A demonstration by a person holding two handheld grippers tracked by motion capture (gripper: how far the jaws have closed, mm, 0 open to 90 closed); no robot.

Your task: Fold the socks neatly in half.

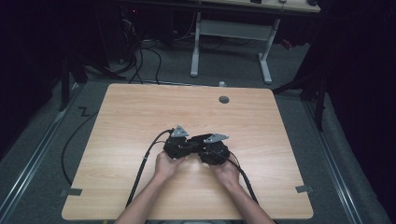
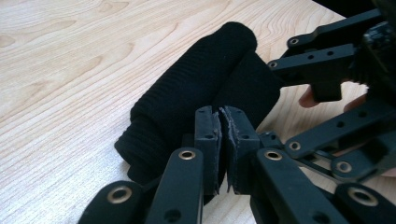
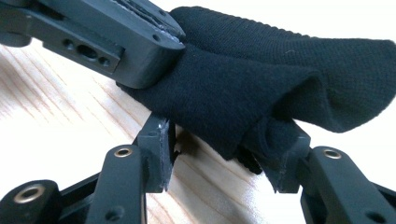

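We are working a rolled black knit cloth [image 2: 196, 88], likely a sock or a pair of them, lying on the wooden table [image 1: 140, 112] a little toward six o'clock from its middle, squeezed between our two grippers. From the high view the bundle is sitting at the centre of the cluster, the left gripper [image 1: 175, 145] coming at it from nine o'clock and the right gripper [image 1: 212, 150] from three o'clock, with our hands trailing back toward six.

In the left gripper view the left gripper [image 2: 219, 140] is showing its jaws pressed together, pads nearly meeting; the cloth is lying just beyond them toward twelve o'clock, and we cannot tell whether any fabric is caught in that thin seam. In the right gripper view the right gripper [image 3: 224, 154] is holding its jaws apart, and a loose fold of the cloth [image 3: 261, 88] is draping down between them, touching the jaw at four o'clock without being clamped. A jaw of the left gripper is pressing on the roll from eleven o'clock there.

We are judging this as the rolling or folding step, mid-way, with the shape not yet secured. The next move is calling for the right jaws to be closing on that hanging fold while the left keeps the roll pinned, so the bundle is not unwinding.

We are seeing no container on the table.
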